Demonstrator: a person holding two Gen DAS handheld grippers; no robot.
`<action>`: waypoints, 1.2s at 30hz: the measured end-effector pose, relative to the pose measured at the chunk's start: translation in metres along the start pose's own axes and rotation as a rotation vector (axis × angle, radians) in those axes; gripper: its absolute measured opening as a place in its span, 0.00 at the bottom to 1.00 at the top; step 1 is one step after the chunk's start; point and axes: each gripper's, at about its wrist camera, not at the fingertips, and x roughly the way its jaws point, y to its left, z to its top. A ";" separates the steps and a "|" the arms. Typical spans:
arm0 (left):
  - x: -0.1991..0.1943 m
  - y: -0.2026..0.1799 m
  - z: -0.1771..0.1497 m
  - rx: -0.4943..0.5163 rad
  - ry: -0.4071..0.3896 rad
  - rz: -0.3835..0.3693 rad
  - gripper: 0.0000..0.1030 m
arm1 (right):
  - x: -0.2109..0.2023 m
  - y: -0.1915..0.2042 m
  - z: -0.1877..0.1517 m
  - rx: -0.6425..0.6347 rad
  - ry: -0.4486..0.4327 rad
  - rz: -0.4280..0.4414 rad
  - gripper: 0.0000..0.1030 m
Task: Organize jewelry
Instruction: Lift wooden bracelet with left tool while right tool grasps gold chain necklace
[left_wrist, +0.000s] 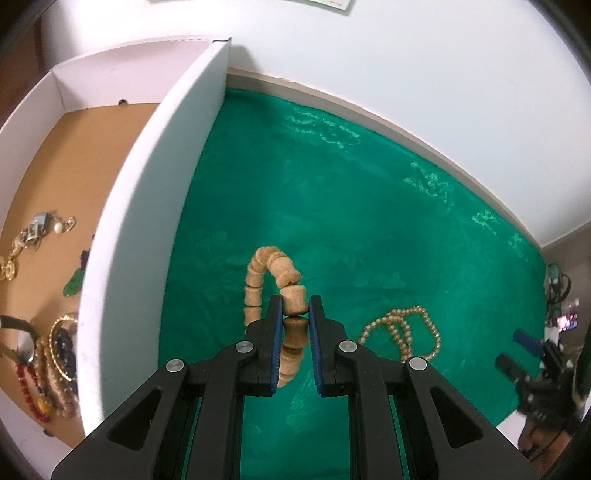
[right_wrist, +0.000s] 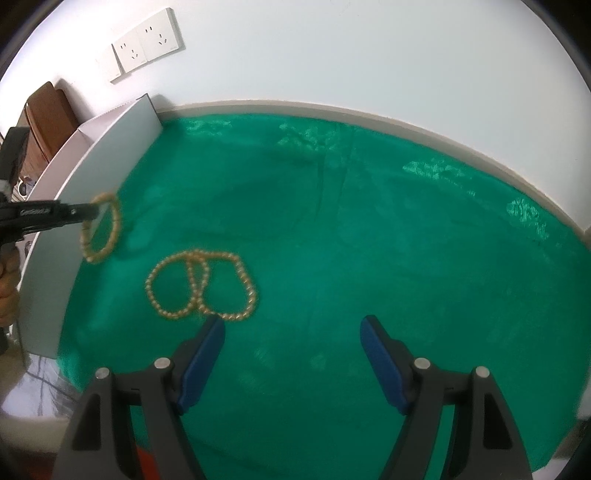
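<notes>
Wooden bead bracelet (left_wrist: 271, 291) pinched in the left gripper (left_wrist: 296, 310), lifted over the green cloth (left_wrist: 369, 206) beside the white box (left_wrist: 147, 184) wall, pearl strand (right_wrist: 201, 286) lying mid-cloth, right gripper (right_wrist: 291, 325) fingers spread, empty, just beside it.

Wooden-looking matt beads are seen on the bracelet (left_wrist: 275, 291); the green cloth (left_wrist: 369, 221) is sheeny, the box (left_wrist: 147, 206) probably smooth cardboard.

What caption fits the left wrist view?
Left gripper lifts a wooden bracelet over green cloth, beside the box.
</notes>
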 end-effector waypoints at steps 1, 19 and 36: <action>-0.001 0.002 -0.001 -0.003 0.001 0.001 0.12 | 0.000 -0.002 0.003 -0.006 -0.010 0.000 0.75; -0.001 0.004 -0.014 0.006 0.019 -0.007 0.12 | 0.083 0.068 0.033 -0.292 0.078 0.084 0.43; 0.001 0.005 -0.015 0.009 0.026 -0.002 0.12 | 0.059 0.051 0.040 -0.186 0.022 0.143 0.08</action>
